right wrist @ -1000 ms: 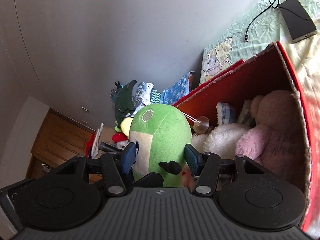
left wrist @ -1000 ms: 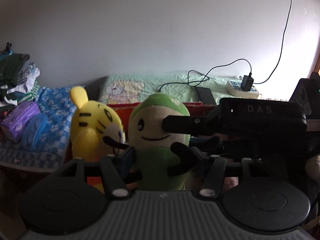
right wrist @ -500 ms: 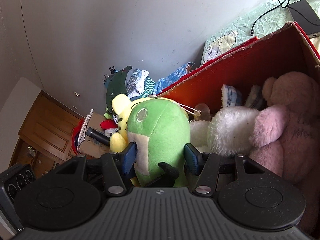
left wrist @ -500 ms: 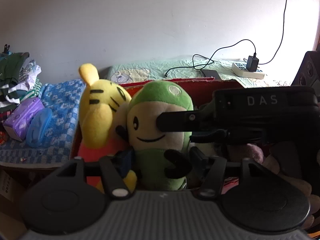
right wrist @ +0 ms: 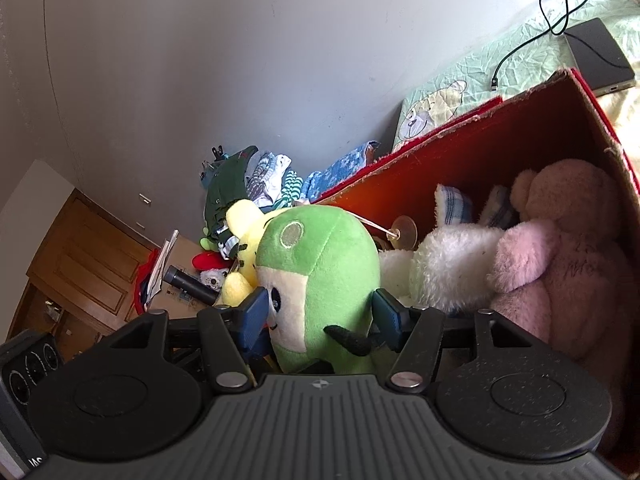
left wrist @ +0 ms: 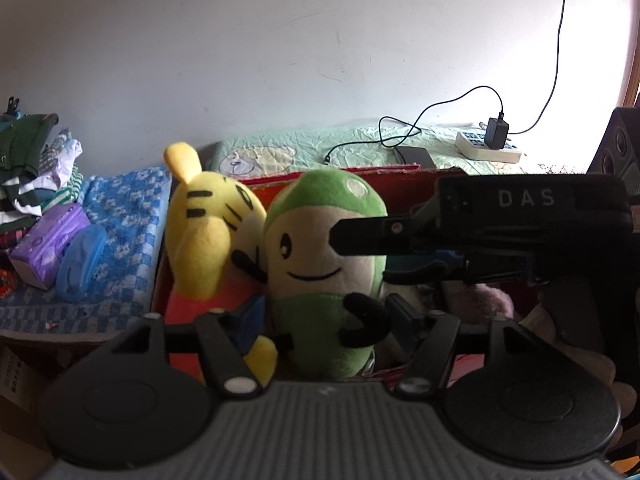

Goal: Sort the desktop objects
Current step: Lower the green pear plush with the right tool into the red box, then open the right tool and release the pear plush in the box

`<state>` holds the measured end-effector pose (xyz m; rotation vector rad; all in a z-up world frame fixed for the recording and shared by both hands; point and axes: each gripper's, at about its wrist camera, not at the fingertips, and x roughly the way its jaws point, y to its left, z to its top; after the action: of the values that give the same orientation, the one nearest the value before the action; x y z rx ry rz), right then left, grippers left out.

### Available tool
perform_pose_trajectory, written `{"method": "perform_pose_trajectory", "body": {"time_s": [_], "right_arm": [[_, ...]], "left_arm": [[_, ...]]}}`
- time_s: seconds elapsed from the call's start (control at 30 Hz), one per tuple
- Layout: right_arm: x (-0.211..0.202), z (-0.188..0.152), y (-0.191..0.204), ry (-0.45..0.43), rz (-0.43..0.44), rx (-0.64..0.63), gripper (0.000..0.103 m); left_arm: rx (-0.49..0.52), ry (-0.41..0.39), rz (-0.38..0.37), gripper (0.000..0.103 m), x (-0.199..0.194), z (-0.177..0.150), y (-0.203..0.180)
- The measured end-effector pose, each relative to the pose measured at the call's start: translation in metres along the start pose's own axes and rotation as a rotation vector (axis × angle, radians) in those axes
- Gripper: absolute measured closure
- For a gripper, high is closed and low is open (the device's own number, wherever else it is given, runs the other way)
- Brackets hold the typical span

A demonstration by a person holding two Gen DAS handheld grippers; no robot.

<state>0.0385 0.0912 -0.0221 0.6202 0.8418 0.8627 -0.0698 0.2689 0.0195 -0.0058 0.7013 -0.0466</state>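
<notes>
The main risk is a bad drop. The green plush (right wrist: 320, 280) sits squeezed between the blue pads (right wrist: 256, 316) of the right gripper (right wrist: 320, 320) low on its body, so the heavy head stands free above the grip and could tip or slip out sideways. It hangs at the left end of the red box (right wrist: 500, 136), pressed against the yellow plush (left wrist: 208, 236), with the white plush (right wrist: 448, 264) and pink plush (right wrist: 560, 248) already filling the right part. Released here, it may lean on the yellow plush or roll over the near rim instead of settling inside. Its cord and suction cup (right wrist: 404, 232) could also snag on a neighbour.

The right gripper reaches in from the right, level, across the face of the green plush as the left view shows it (left wrist: 520, 220), its fingers closed on the toy. The left gripper (left wrist: 320, 320) faces the two toys from the near side at box height; its left pad (left wrist: 250, 316) lies against the yellow plush, but whether it clamps anything I cannot tell.
</notes>
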Motion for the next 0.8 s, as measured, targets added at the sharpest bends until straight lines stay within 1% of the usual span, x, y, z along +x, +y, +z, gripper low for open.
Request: {"method": "perform_pose_trajectory", "body": {"time_s": [0.07, 0.17, 0.23, 0.27, 0.3, 0.37, 0.43, 0.5, 0.6, 0.67, 0.8], "right_arm": [[-0.005, 0.000, 0.002, -0.027, -0.006, 0.003, 0.040], [-0.008, 0.002, 0.004, -0.056, -0.021, 0.012, 0.043], [-0.006, 0.002, 0.003, -0.065, -0.031, 0.022, 0.049], [-0.004, 0.002, 0.002, -0.057, -0.038, 0.028, 0.054], [0.000, 0.002, 0.001, -0.041, -0.043, 0.032, 0.058], [0.001, 0.000, -0.004, -0.026, -0.026, 0.055, 0.058], [0.001, -0.002, -0.005, -0.011, -0.013, 0.059, 0.058], [0.003, -0.006, -0.006, -0.011, -0.010, 0.047, 0.058], [0.000, -0.007, -0.009, -0.021, -0.001, 0.084, 0.057], [-0.005, -0.008, -0.008, -0.030, -0.007, 0.086, 0.054], [-0.024, -0.005, 0.002, -0.068, -0.053, 0.049, 0.054]], "left_arm": [[-0.004, -0.018, -0.006, 0.035, -0.009, -0.001, 0.002], [-0.013, -0.033, -0.036, 0.035, -0.017, 0.001, 0.001], [-0.012, -0.034, -0.053, 0.035, -0.016, 0.001, -0.002], [-0.008, -0.030, -0.057, 0.036, -0.015, 0.000, -0.004], [-0.001, -0.025, -0.056, 0.036, -0.013, -0.001, -0.006], [0.006, -0.009, -0.057, 0.038, -0.008, -0.003, -0.010], [0.006, 0.007, -0.052, 0.035, -0.004, -0.005, -0.013], [0.010, 0.012, -0.043, 0.035, -0.002, -0.005, -0.014], [-0.003, 0.019, -0.046, 0.036, -0.003, -0.005, -0.013], [-0.011, 0.025, -0.035, 0.035, -0.004, -0.004, -0.013], [-0.028, 0.031, -0.015, 0.031, -0.004, 0.001, -0.014]]}}
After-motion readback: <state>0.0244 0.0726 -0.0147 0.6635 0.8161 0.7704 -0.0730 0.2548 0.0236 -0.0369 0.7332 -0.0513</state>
